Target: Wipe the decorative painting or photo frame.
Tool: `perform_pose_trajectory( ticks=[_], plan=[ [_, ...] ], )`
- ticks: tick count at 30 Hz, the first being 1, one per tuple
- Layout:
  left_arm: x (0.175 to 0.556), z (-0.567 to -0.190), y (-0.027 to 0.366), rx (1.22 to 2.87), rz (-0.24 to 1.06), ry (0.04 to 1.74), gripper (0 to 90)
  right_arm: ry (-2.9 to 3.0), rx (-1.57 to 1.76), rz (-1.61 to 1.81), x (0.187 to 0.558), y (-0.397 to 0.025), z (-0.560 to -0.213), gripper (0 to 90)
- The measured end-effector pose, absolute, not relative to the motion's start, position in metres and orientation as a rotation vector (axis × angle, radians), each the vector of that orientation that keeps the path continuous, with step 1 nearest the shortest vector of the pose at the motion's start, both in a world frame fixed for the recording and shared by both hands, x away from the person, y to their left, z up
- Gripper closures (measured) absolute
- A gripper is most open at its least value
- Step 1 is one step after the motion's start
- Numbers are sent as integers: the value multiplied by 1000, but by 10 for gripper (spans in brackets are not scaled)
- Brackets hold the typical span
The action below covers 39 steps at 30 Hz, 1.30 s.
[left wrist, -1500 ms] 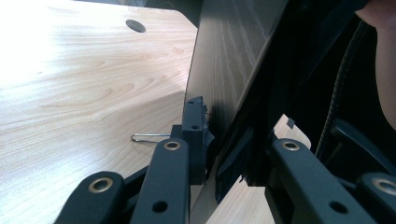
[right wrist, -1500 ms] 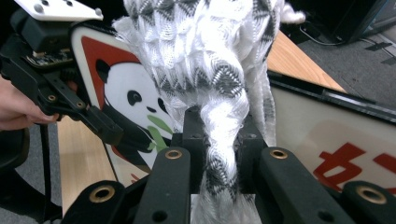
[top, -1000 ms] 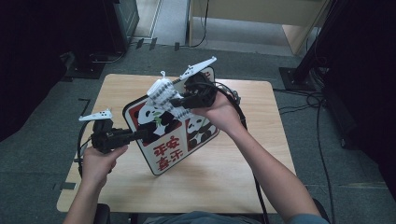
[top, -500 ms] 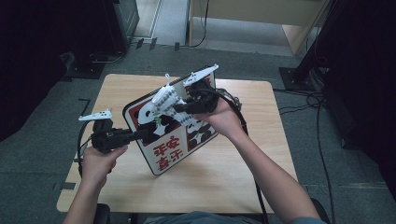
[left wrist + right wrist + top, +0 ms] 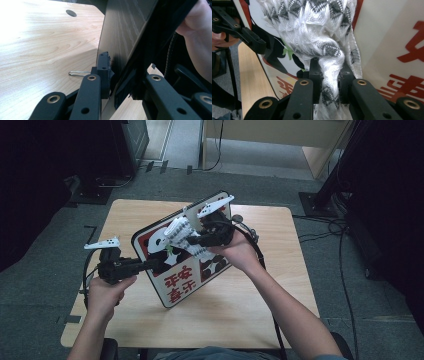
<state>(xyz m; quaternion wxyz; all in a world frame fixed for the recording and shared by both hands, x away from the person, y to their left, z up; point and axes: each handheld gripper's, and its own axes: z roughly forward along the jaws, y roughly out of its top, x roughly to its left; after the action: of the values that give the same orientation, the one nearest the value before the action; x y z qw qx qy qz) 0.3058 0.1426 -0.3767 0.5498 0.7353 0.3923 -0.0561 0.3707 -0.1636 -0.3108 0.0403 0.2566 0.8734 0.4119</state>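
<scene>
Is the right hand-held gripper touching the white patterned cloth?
Touching. In the right gripper view, the right hand-held gripper has both black jaws pressed against a twisted bunch of the white patterned cloth, with no gap on either side.

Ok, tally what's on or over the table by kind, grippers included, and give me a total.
Grippers: 2, the left gripper and the right gripper
Panda boards: 1, the panda board
Patterned cloths: 1, the white-and-grey cloth
Total: 4

Red Chinese characters on panda board (image 5: pixel 182 285); unreadable
</scene>
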Motion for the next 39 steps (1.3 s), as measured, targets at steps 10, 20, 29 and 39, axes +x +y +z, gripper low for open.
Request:
perform_pose_trajectory(
  ticks=[10, 20, 29, 39],
  plan=[
    [306, -377, 143, 1741, -133, 927, 754, 2683, 791, 1257, 369, -165, -319, 790],
    [307, -378, 143, 1726, -148, 945, 749, 2692, 803, 1253, 368, -166, -327, 788],
    [306, -377, 143, 1725, -144, 955, 750, 2698, 809, 1243, 366, -167, -333, 782],
    [306, -376, 142, 1727, -142, 964, 750, 2713, 823, 1226, 365, -169, -342, 780]
  ],
)
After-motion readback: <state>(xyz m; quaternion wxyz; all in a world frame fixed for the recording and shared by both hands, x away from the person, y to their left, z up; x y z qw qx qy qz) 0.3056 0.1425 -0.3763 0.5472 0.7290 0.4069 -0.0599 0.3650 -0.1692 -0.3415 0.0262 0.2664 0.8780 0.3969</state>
